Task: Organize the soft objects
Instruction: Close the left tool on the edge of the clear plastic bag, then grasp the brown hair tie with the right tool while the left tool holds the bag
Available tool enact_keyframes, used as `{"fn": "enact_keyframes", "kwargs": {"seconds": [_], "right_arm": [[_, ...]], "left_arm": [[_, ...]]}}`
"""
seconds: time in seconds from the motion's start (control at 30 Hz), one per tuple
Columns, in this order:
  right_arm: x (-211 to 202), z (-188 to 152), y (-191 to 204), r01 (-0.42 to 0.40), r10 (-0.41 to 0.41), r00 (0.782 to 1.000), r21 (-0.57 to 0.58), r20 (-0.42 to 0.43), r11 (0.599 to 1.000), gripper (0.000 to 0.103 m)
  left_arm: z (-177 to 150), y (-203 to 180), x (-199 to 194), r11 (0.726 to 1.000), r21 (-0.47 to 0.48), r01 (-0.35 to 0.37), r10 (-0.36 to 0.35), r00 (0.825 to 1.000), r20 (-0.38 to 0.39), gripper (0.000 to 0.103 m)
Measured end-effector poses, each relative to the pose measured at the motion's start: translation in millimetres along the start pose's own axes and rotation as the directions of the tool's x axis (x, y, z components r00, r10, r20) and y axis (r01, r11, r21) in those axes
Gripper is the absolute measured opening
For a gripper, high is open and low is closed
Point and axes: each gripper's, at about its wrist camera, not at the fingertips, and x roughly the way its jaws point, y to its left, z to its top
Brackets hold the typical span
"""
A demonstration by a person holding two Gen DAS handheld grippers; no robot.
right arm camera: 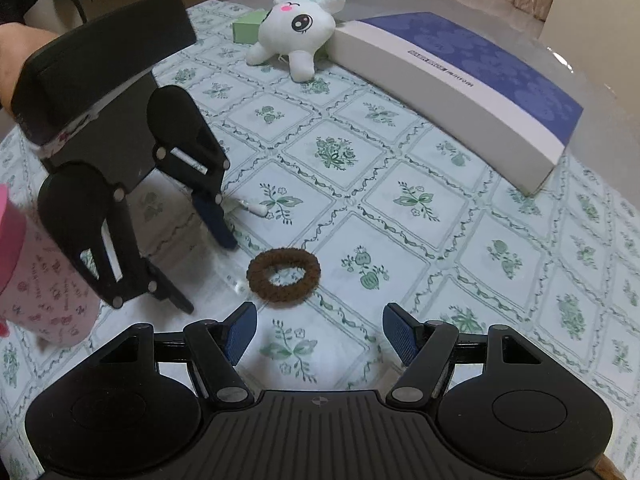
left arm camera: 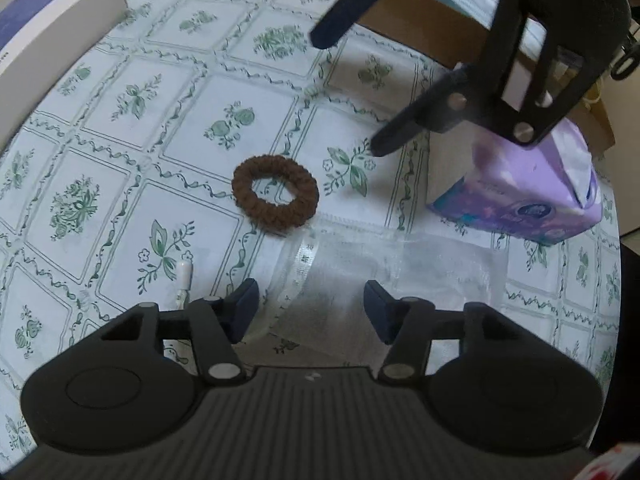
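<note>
right wrist view: box lettering unreadable, both grippers' jaws apart, empty, near scrunchie

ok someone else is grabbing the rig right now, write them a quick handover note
Left gripper: open, empty, over a clear plastic pouch lying flat on the table.
Right gripper: open, empty, just short of the brown scrunchie.
Scrunchie lies loose on the tablecloth between both grippers, untouched.
White plush bunny lies at the far edge against the blue and white box. Purple tissue pack sits by a cardboard box.
Done: nothing visibly sorted yet.
Left: scrunchie, bunny and probably the tissue pack.
</note>
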Motion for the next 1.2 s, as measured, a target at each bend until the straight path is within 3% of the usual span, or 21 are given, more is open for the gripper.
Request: {"fn": "enact_keyframes", "kwargs": {"seconds": [0.03, 0.1, 0.17, 0.2, 0.33, 0.47, 0.67, 0.77, 0.9, 0.93, 1.0, 1.17, 1.2], "right_arm": [[2.8, 1.2, -0.2, -0.003, 0.003, 1.0, 0.001, 0.001, 1.0, 0.07], [7.9, 4.2, 0.1, -0.008, 0.008, 1.0, 0.0, 0.002, 1.0, 0.07], [11.1, 6.9, 2.1, -0.011, 0.011, 1.0, -0.005, 0.005, 1.0, 0.07], [12.7, 8.4, 3.0, -0.013, 0.013, 1.0, -0.006, 0.006, 1.0, 0.07], [17.8, 12.6, 8.0, -0.027, 0.027, 1.0, -0.015, 0.003, 1.0, 0.07], [22.6, 15.9, 12.9, -0.035, 0.035, 0.999, -0.03, -0.005, 0.999, 0.07], [31.6, 24.6, 18.2, -0.041, 0.04, 0.999, -0.048, -0.01, 0.998, 0.07], [40.3, 29.7, 21.7, -0.03, 0.029, 0.999, -0.072, -0.022, 0.997, 0.07], [54.8, 33.8, 26.3, -0.018, 0.011, 0.998, -0.109, -0.064, 0.994, 0.07], [59.1, 34.3, 27.4, -0.017, 0.007, 0.997, -0.117, -0.079, 0.993, 0.07], [65.7, 34.6, 28.8, -0.013, 0.0, 0.995, -0.125, -0.097, 0.992, 0.07], [76.8, 33.3, 30.5, -0.001, -0.017, 0.991, -0.131, -0.13, 0.991, 0.069], [77.7, 33.2, 30.1, -0.003, -0.014, 0.991, -0.13, -0.133, 0.992, 0.06]], "left_arm": [[-0.4, 0.1, 0.4, 1.0, 0.001, -0.002, 0.002, 1.0, 0.0, 0.048], [-1.6, 0.4, -0.3, 1.0, 0.002, -0.01, 0.01, 1.0, -0.001, 0.027], [-4.2, 0.6, -1.9, 1.0, 0.0, -0.03, 0.03, 1.0, -0.005, 0.011], [-5.9, 0.2, -2.5, 0.999, 0.006, -0.034, 0.034, 0.999, -0.01, 0.008], [-15.5, -3.7, -8.1, 0.999, 0.028, -0.041, 0.041, 0.999, -0.017, 0.002], [-27.1, 1.7, -23.2, 0.995, 0.023, -0.102, 0.102, 0.995, 0.005, 0.0], [-54.6, 29.2, -54.2, 0.977, -0.06, -0.205, 0.206, 0.978, 0.023, 0.0], [-68.3, 39.1, -59.2, 0.973, -0.093, -0.21, 0.212, 0.977, 0.011, 0.0], [-78.3, 48.5, -58.4, 0.972, -0.143, -0.185, 0.188, 0.982, 0.007, 0.006], [-79.9, 48.9, -58.6, 0.971, -0.151, -0.188, 0.192, 0.981, 0.015, 0.01], [-80.8, 50.8, -58.8, 0.97, -0.166, -0.178, 0.186, 0.982, 0.035, 0.039], [-80.6, 43.1, -50.0, 0.973, -0.146, -0.177, 0.184, 0.982, 0.042, 0.055], [-80.1, 40.9, -46.1, 0.974, -0.136, -0.183, 0.189, 0.981, 0.033, 0.055]]}}
